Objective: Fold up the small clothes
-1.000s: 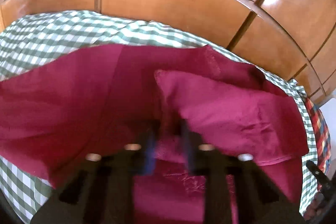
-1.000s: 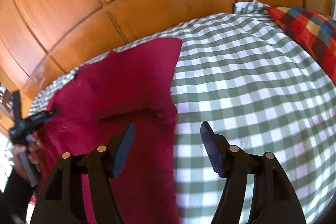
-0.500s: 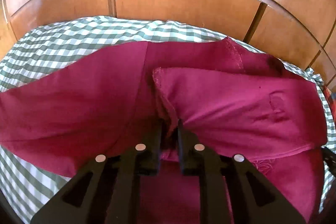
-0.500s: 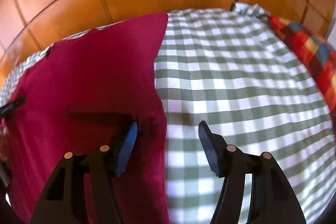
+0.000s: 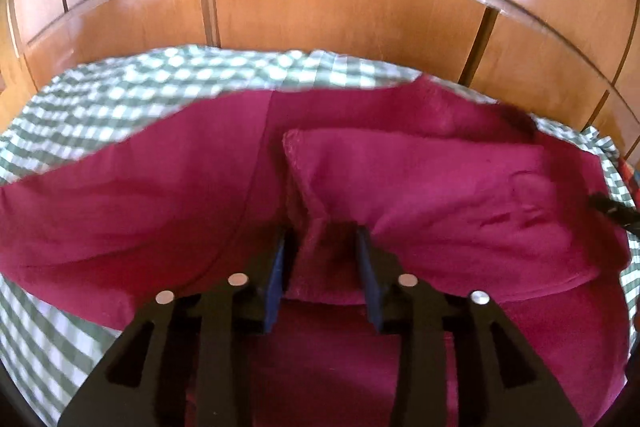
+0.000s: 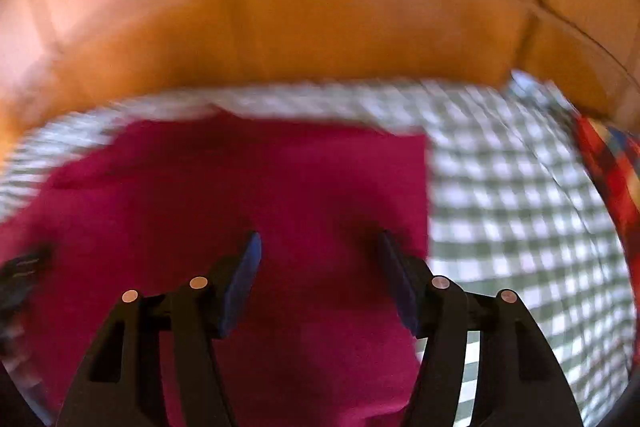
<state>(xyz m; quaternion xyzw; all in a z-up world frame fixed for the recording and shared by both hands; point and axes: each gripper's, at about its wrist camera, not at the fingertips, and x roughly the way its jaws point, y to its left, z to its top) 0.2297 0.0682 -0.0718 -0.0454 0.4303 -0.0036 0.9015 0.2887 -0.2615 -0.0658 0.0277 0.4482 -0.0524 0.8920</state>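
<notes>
Magenta garment (image 5: 400,187) spread on the green-checked bedsheet (image 5: 120,99), one flap folded back over itself (hemmed edge showing). Left gripper (image 5: 322,267) just been opening, jaws now partly apart, fold of cloth bunched between them but not pinched. Right gripper (image 6: 320,267) above the garment's right side, jaws wide, gripping nothing; view blurred. Red plaid cloth (image 6: 612,163) at far right. Wooden panelled doors (image 5: 320,7) behind.

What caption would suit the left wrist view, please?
Left gripper, jaws just opening, straddles a folded flap of the magenta garment on the checked cloth.
</notes>
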